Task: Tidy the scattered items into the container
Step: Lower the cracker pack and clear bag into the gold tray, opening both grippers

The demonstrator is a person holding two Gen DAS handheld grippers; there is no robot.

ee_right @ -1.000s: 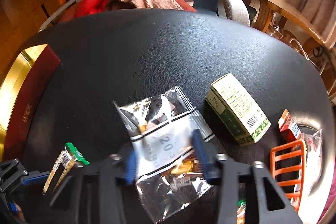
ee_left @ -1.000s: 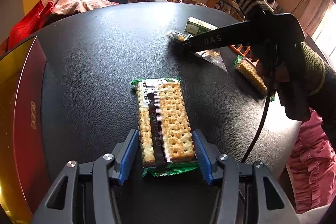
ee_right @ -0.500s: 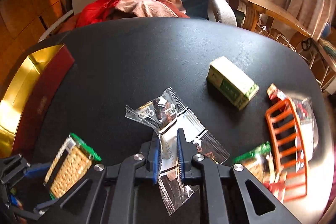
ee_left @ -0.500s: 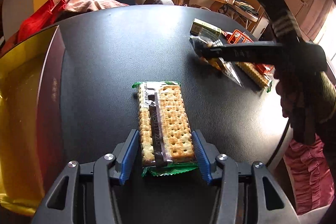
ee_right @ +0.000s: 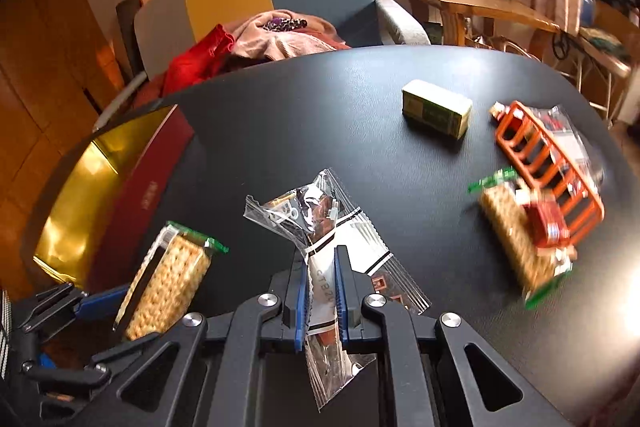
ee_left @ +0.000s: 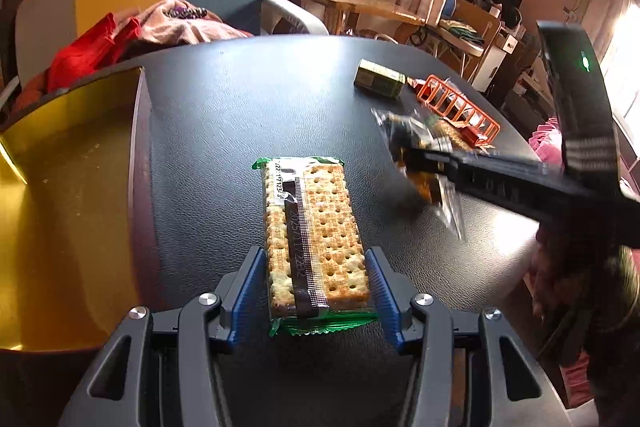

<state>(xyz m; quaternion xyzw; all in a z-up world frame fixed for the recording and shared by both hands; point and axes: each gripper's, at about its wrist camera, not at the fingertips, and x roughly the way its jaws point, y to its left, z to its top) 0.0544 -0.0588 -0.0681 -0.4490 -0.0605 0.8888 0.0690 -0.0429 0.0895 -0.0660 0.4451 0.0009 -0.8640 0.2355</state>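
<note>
Gold box [ee_left: 60, 195] nearer; cracker pack [ee_left: 316, 235] between left claw [ee_left: 316, 291] pads.

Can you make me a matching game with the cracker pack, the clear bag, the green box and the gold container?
Things:
1. cracker pack
2. clear bag
3. green box
4. gold container

States:
A. lying alone on the table
B. pinched in the right gripper
C. at the table's left edge
D. gripped by the left gripper

Pairs: 1-D, 2-B, 3-A, 4-C
</note>
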